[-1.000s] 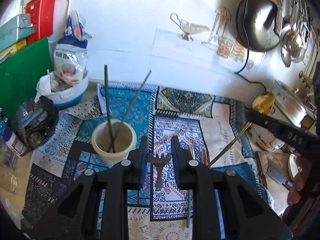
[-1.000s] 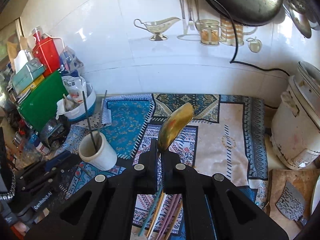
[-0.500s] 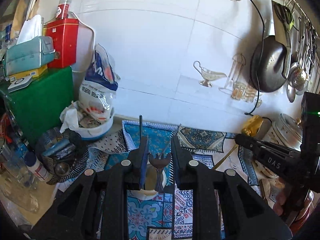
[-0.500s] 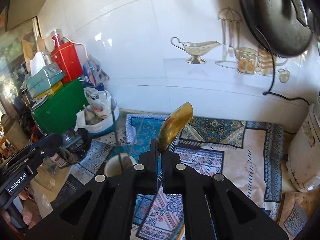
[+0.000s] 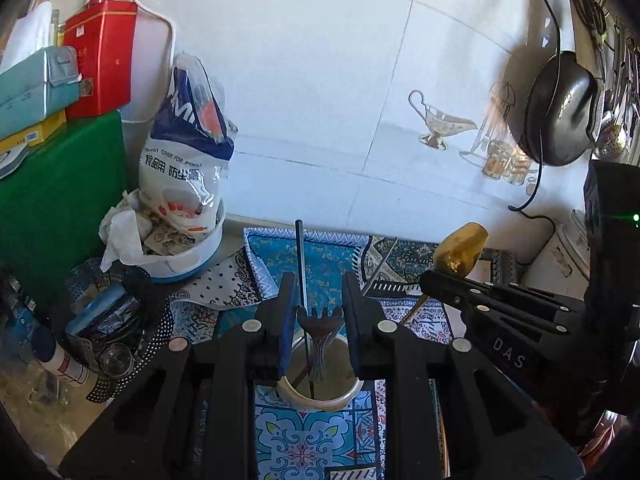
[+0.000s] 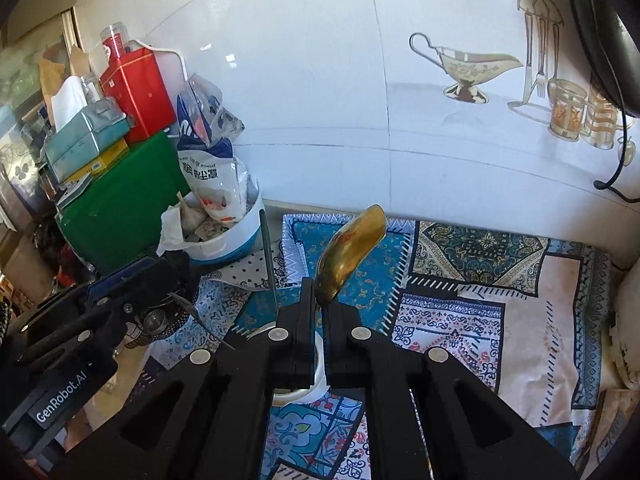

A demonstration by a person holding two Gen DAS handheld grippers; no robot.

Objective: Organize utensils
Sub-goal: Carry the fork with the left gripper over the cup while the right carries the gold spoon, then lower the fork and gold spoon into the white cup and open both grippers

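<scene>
My left gripper (image 5: 319,308) is shut on a dark fork (image 5: 320,326), tines up, and holds it straight above the cream cup (image 5: 320,400), with its handle reaching down into the cup's mouth. A dark chopstick (image 5: 301,264) stands in the cup. My right gripper (image 6: 319,304) is shut on a gold spoon (image 6: 352,252), bowl up, just over the same cup (image 6: 316,376). In the left wrist view the right gripper (image 5: 430,280) with the spoon (image 5: 462,248) sits to the right. In the right wrist view the left gripper (image 6: 176,276) with the fork (image 6: 200,316) is at left.
A patterned cloth (image 6: 480,280) covers the counter. A white tub with a plastic bag (image 5: 188,184) and a green box (image 5: 52,200) stand at the left. A dark perforated basket (image 5: 116,320) is beside the cup. A white cooker (image 5: 568,252) is at far right.
Both grippers moved in over the cup and tilted up toward the wall. The fork now hangs with its handle in the cup's mouth; the spoon came closer to the cup.
</scene>
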